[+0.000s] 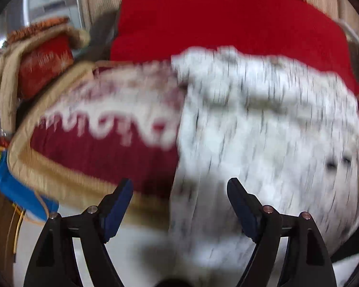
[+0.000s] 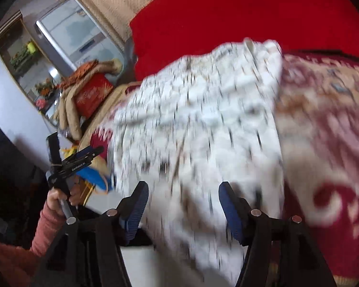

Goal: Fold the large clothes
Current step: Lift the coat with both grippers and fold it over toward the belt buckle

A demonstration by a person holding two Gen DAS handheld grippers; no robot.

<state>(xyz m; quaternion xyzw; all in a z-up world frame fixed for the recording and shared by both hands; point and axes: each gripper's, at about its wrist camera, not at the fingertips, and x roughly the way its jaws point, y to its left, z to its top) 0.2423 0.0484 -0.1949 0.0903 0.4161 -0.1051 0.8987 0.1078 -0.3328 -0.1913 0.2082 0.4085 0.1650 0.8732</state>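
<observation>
While spread flat for folding, white black-flecked knitted garment [image 1: 263,129] lies on red-and-cream patterned blanket [image 1: 103,148], below plain red cushion [image 1: 227,24]. Left tongs [image 1: 179,205] spread, empty, over garment's near hem; right tongs [image 2: 183,205] likewise spread, pinching nothing.

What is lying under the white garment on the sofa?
The white garment lies on a dark red patterned blanket, whose pattern shows on both sides of it. The part beneath the garment is covered.
</observation>
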